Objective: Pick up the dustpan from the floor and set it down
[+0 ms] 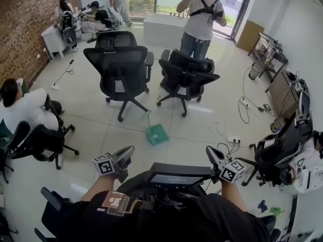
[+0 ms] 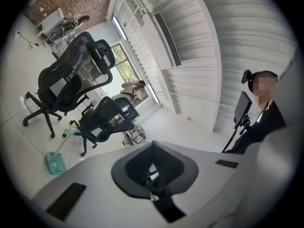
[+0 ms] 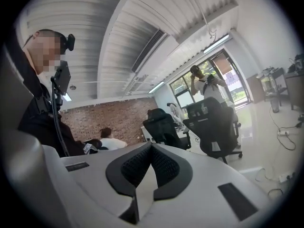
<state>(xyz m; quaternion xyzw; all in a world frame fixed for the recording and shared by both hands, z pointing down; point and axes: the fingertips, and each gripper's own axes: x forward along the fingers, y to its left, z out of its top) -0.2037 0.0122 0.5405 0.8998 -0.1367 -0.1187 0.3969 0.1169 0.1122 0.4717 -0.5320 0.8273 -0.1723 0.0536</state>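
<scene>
The green dustpan (image 1: pixel 157 134) lies on the pale tiled floor ahead of me, its long handle slanting up to the left. It also shows small at the lower left of the left gripper view, as the dustpan (image 2: pixel 55 163). My left gripper (image 1: pixel 126 152) is held low at the left, jaws shut and empty, well short of the pan. At the right my right gripper (image 1: pixel 212 154) is also shut with nothing in it. In their own views the left gripper (image 2: pixel 152 146) and the right gripper (image 3: pixel 151 145) show pads closed together, pointing roughly level.
Two black office chairs (image 1: pixel 123 65) (image 1: pixel 185 76) stand just behind the dustpan. A standing person (image 1: pixel 204 15) is beyond them; a seated person (image 1: pixel 22 106) is at the left. A power strip and cables (image 1: pixel 233 139) lie on the floor at the right. A black chair back (image 1: pixel 174 177) is directly below me.
</scene>
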